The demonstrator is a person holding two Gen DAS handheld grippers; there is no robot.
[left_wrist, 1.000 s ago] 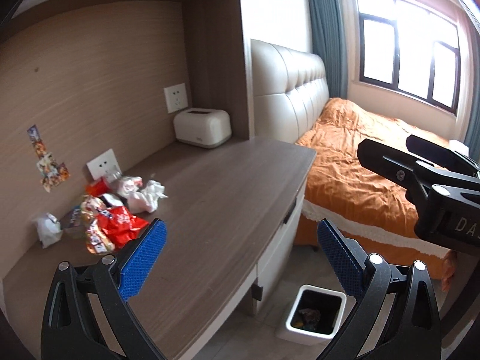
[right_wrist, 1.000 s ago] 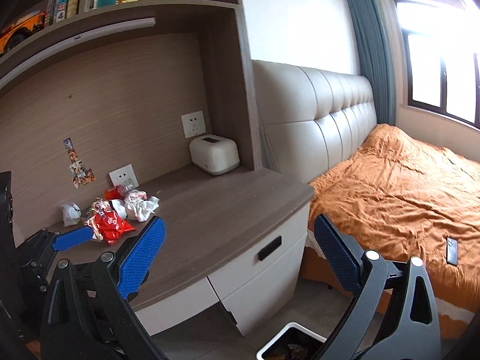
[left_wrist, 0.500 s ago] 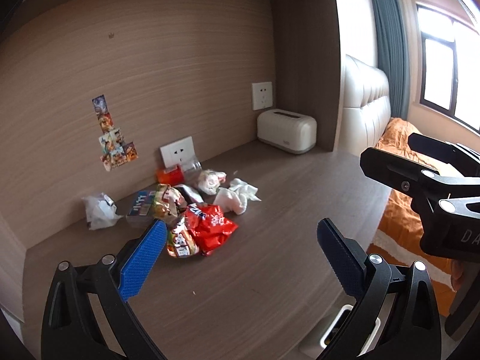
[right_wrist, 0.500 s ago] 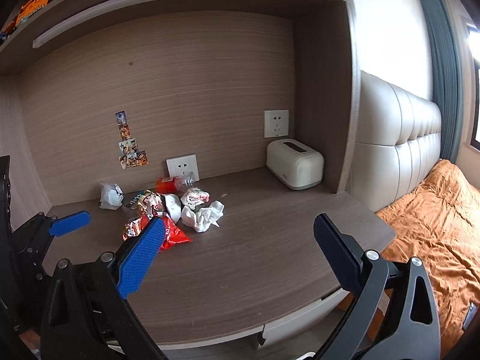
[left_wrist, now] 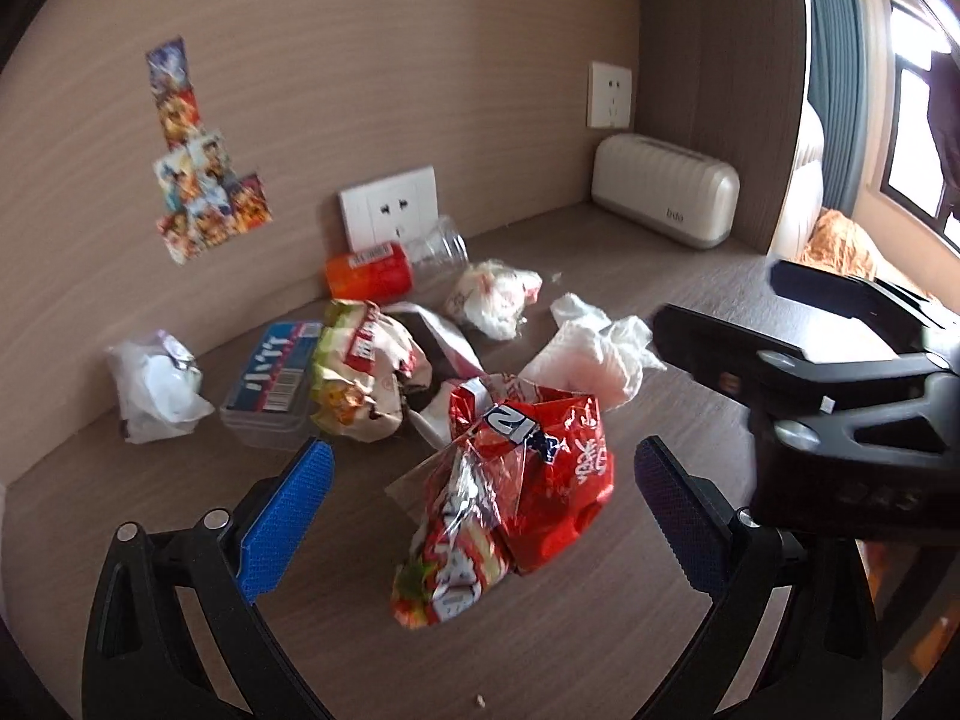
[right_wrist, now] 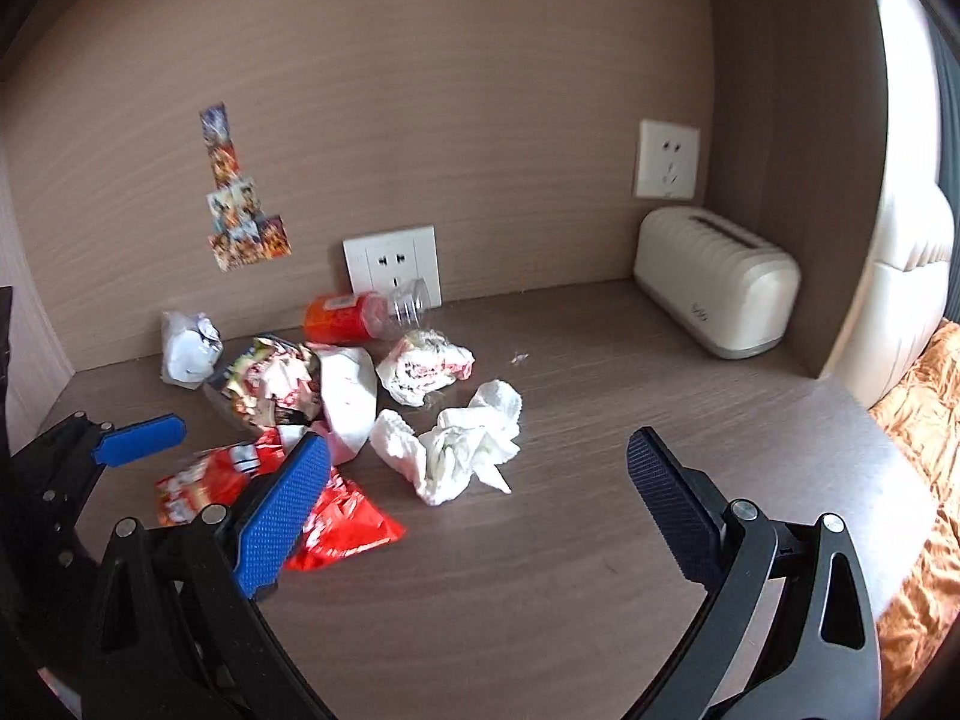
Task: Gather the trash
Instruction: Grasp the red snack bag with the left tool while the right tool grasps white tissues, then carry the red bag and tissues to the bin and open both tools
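My wood-grain desk [right_wrist: 600,540] fills the lower frame in both views. A heap of trash sits left of centre: a red snack bag [left_wrist: 540,468], crumpled white tissue [right_wrist: 462,444], a printed wrapper [left_wrist: 360,372], a tipped orange bottle [right_wrist: 348,315] against the back panel, and a clear plastic box [left_wrist: 270,384]. A cream toaster-shaped box [right_wrist: 714,282] stands at the right.

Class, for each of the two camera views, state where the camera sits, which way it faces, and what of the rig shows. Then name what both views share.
Left wrist: on the left gripper, facing the red snack bag on the desk; open jaws, right gripper alongside.
Right wrist: on the right gripper, facing the crumpled tissue; open jaws, left gripper's tip.
Shared: trash pile, toaster, wall sockets.
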